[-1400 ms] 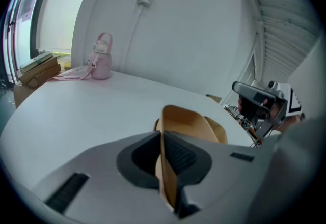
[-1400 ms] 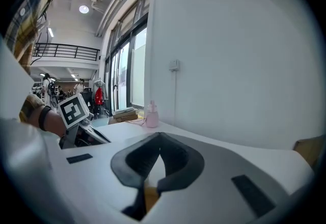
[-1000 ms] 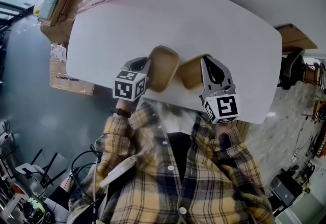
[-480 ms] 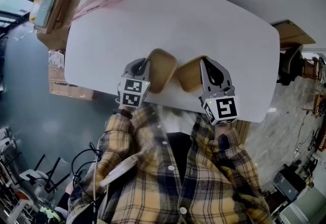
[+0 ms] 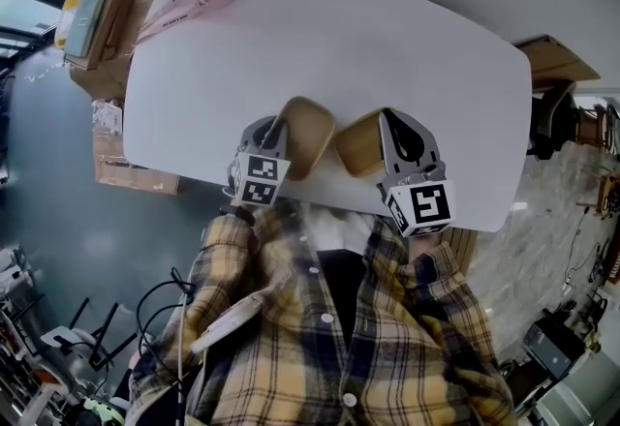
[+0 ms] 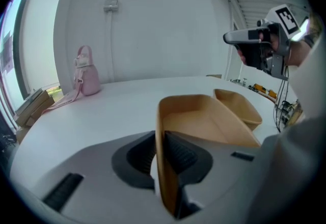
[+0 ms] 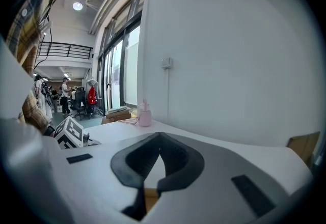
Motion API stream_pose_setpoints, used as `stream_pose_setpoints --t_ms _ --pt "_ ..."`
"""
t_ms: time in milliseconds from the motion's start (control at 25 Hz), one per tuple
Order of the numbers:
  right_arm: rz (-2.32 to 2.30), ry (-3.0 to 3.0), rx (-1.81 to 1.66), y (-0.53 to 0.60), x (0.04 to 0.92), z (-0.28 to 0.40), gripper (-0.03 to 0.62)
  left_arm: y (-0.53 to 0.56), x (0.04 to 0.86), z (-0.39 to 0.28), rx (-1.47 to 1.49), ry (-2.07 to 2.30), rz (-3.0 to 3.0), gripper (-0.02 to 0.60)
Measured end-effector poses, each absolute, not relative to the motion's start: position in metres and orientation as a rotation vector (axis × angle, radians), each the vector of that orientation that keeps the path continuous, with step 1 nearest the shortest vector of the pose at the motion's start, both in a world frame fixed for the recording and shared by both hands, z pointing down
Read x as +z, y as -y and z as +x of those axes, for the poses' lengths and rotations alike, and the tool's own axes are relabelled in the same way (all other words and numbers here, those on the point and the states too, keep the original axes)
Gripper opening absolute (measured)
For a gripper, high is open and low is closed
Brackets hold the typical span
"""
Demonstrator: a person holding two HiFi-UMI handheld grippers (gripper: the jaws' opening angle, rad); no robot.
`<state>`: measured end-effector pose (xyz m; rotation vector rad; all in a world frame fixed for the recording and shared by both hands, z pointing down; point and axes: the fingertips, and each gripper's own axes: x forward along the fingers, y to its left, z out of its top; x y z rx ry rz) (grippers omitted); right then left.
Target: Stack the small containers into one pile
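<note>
White tabletop carries two tan containers near its six o'clock edge. The left container has its near rim pinched in the clenched left claw. The right container lies just beside it at three o'clock. Above that one hangs the right claw, clenched and seemingly empty; the tan sliver beneath its jaws is probably the container below.

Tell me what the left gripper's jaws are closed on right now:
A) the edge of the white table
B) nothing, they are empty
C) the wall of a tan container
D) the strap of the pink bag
C: in the left gripper view the left gripper has its jaws pressed on either side of the near wall of the tan container.
</note>
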<state>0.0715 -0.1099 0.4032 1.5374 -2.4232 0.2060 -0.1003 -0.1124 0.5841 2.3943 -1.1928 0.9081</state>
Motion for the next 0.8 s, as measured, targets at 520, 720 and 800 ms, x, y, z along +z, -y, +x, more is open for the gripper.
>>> stream_pose_setpoints --t_ms 520,720,800 --pt "1.554 2.431 0.202 0.112 0.404 0.07 0.015 0.127 0.566 -0.103 0.888 1.073 2.375 0.043" --pt "1.559 2.437 0.202 0.113 0.404 0.066 0.015 0.127 0.569 -0.107 0.917 0.909 2.24 0.137" --pt "1.566 2.434 0.202 0.112 0.404 0.066 0.015 0.123 0.575 -0.109 0.955 0.842 2.182 0.146"
